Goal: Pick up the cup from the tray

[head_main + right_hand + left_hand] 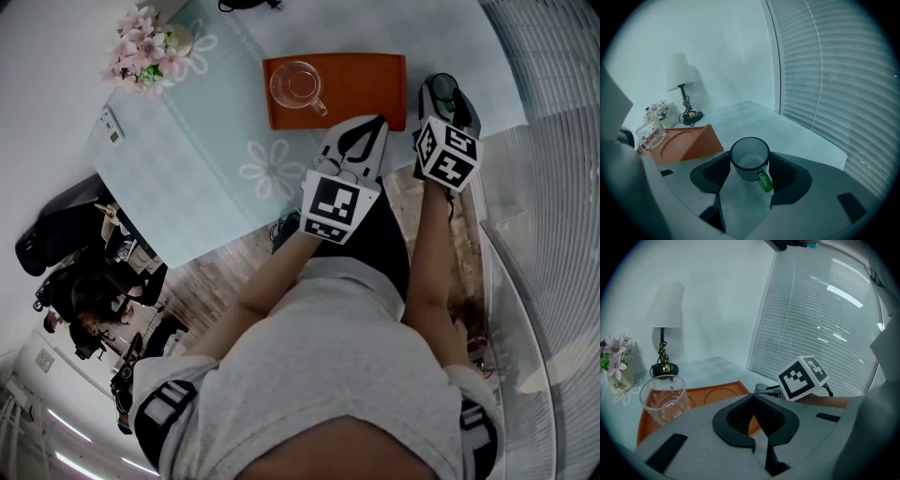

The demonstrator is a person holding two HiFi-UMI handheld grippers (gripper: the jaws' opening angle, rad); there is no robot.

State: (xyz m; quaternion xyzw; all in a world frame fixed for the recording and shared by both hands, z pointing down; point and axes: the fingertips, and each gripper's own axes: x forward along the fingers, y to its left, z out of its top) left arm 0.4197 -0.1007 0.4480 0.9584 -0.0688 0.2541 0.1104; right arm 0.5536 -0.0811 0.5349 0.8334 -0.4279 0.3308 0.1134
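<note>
- Step in hand, as I judge it: a grey cup (747,157) with a green handle is off the tray (366,80). The right tool (751,167) is clamped on its sides, just off the tray's right edge and clear of the worktop (206,159).
- The glass cup (298,84) stands upright in the tray's left half. Its handle points to the tray's near side, and the round recess on the right is bare.
- The left tool (378,122) has its jaws together on nothing, just off the tray's near edge and pointing at the bare half.
- If the glass cup is wanted next, the left tool must spread its jaws and shift left along the tray.
- Room: the blinds (834,84) stand close beyond the tray's right side. The worktop's edge runs just near of the tray. The lamp (682,89) and flowers (145,47) sit well off its far left.
</note>
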